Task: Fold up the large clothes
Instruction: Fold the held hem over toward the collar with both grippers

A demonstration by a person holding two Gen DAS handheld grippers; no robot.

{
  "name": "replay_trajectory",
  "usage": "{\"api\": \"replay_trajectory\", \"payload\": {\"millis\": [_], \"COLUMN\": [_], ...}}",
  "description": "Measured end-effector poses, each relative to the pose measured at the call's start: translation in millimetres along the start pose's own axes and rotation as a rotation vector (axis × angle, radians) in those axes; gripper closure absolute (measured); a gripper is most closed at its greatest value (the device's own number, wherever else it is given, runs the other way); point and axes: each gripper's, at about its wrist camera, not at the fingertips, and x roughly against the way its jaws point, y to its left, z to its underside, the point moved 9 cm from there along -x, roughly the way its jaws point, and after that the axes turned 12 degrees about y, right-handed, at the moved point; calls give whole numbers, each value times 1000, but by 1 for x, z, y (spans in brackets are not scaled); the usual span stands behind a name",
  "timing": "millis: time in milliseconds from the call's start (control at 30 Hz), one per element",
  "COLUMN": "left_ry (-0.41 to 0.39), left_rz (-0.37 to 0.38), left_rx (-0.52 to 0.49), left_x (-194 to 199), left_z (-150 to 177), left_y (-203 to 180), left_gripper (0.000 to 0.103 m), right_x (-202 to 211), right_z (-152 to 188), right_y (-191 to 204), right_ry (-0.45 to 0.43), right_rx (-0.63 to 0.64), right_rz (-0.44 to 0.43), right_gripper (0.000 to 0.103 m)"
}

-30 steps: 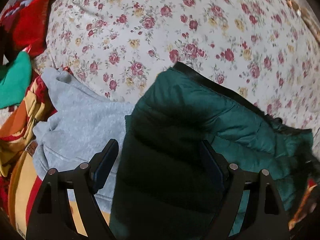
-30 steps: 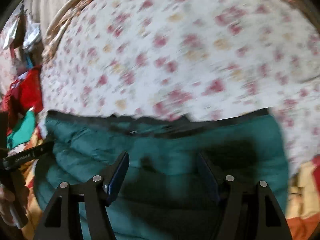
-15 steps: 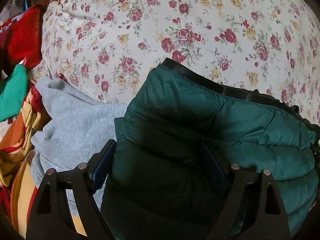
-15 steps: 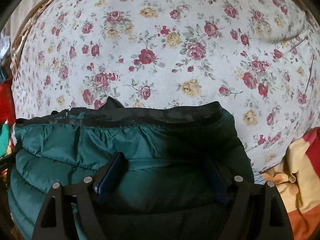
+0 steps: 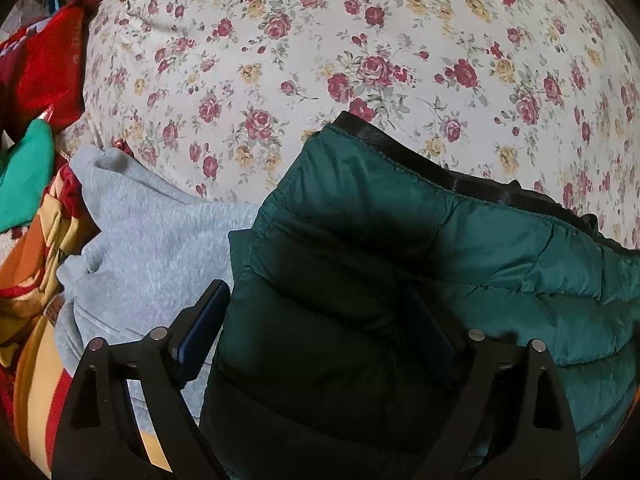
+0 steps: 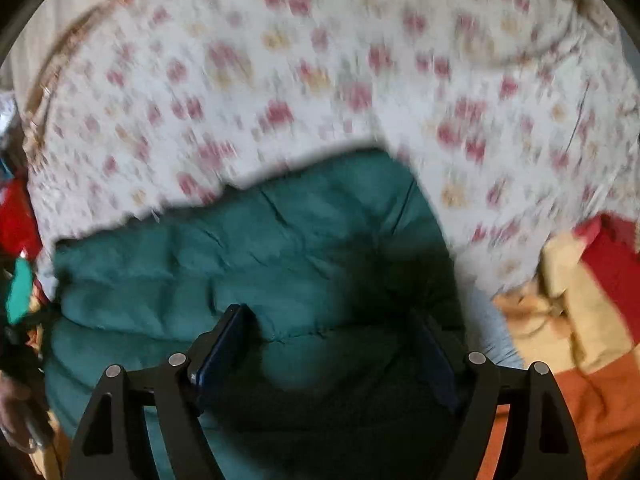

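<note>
The green puffer jacket [image 5: 400,280] lies bunched on the floral bedspread [image 5: 320,60], its black-trimmed hem toward the far side, overlapping a grey fleece garment [image 5: 152,248] at its left. The left hand-held gripper [image 5: 320,344] sits spread wide, its fingers straddling a thick quilted fold without visibly pinching it; the right hand-held gripper [image 6: 332,352] is likewise spread above the padding, in a view smeared by motion. To fold well, each gripper should probably bite a firm edge near the hem rather than slippery mid-panel padding, and both should lift evenly so the puffy layers stack squarely and trapped air doesn't spring the fold apart. The jacket looks slick and bulky, so a shallow pinch could slide off. Around the bed lie a striped orange-and-yellow blanket [image 6: 568,340], red cloth [image 5: 44,68] and a bright green garment [image 5: 24,180].
</note>
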Motion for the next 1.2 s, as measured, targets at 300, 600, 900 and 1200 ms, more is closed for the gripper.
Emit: {"api": "replay_trajectory", "payload": {"millis": [300, 600, 900, 1200], "left_ry": [4, -24, -51, -59], "left_rz": [16, 14, 16, 12], "left_rx": [-9, -64, -69, -69], "left_x": [31, 68, 94, 109], "left_z": [17, 50, 72, 90], "left_y": [4, 1, 8, 13], "left_gripper": [14, 14, 14, 14], "right_x": [39, 70, 83, 94], "right_z": [-1, 26, 60, 76], "right_y": [7, 24, 42, 53], "right_ry": [-45, -24, 7, 18], "right_rx": [-12, -3, 40, 57], "right_rz": [-27, -65, -73, -71], "right_gripper": [22, 18, 15, 15]}}
